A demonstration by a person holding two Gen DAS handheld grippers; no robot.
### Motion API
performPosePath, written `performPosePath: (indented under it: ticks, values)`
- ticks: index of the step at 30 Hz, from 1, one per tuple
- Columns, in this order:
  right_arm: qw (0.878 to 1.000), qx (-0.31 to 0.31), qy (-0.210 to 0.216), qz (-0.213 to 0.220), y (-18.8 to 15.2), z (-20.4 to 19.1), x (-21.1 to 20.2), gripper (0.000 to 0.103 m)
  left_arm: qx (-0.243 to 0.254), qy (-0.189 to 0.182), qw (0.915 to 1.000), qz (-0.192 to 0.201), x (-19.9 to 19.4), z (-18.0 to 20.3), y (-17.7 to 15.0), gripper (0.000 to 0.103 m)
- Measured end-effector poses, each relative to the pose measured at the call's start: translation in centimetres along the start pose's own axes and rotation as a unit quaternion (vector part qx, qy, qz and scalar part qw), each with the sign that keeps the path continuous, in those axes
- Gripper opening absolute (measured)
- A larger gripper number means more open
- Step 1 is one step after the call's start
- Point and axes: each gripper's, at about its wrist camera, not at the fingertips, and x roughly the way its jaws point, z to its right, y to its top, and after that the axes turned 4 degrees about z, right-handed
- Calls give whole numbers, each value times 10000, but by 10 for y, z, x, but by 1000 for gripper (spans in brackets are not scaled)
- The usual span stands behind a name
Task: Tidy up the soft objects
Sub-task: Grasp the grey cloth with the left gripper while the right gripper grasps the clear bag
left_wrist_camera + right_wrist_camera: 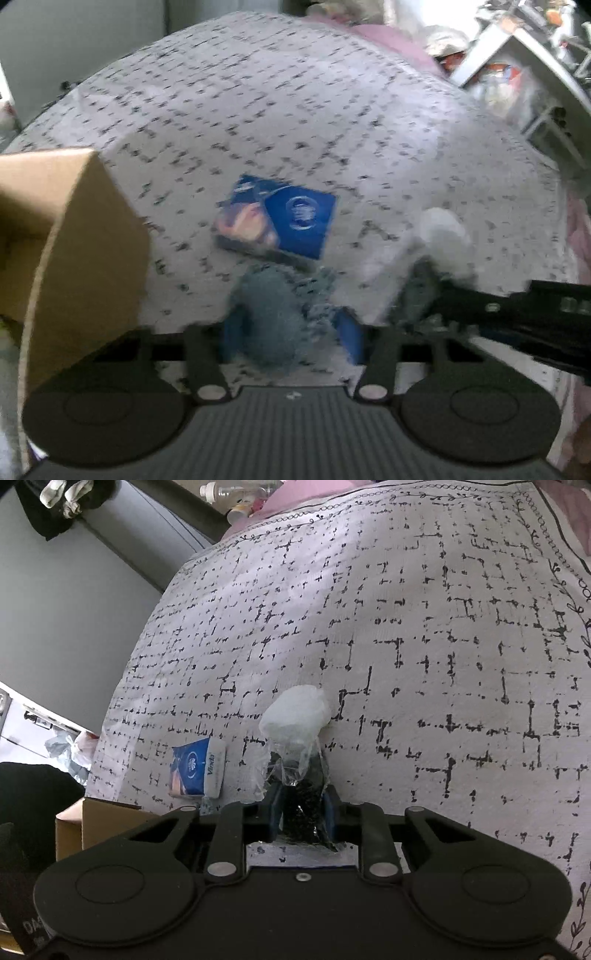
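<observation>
Patterned fabric, a white bedspread (424, 635) printed with broken black grid marks, covers the bed and fills most of both views; its bordered hem runs along the far and right sides in the right wrist view, and beyond the left edge the bed drops away to a grey wall. Brown cardboard box (74, 243) stands at the near left corner of the bed, open side up as far as can be judged, and is the likely container for the soft objects; nothing can be seen inside it, so no item is confirmed as stowed. Blue tissue pack (277, 221) lies flat on the bedspread between the box and the two claws, untouched. Left claw (291, 325) is clenched on a grey-blue fuzzy item (273, 317), blurred and hard to identify, held just above the fabric near the tissue pack. Right claw (301, 805) is clamped on the gathered neck of a clear plastic bag of white cotton-like filling (295, 716), which stands beyond its fingertips. Judged progress: two items are in hand, one remains on the bed, and all transfers to the box are outstanding. Open bedspread extends ahead and to the right; room is tighter leftward, where tissue pack, box wall and bed edge crowd together.
</observation>
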Motion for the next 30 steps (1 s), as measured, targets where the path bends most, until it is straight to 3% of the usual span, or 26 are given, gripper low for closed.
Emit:
performPosePath:
  ticks: [1,4,18,30]
  values:
    - [10000,-12,-16,24,-1,-1,-1,22,-68,-36,10000,-16,-1,-3,1,29]
    - [9999,-45,-24,111,-3,-1,-8,21,-167,-262,9995,-78,-7,-9,3,24]
    - [9987,-15,159,483,-18,0,-54,21,-26,-756,9968,258,-67,3,4,23]
    - [9964,-96,405,733,-32,-14,-87,21,-31,-968,9937,559,-120,-10,2,23]
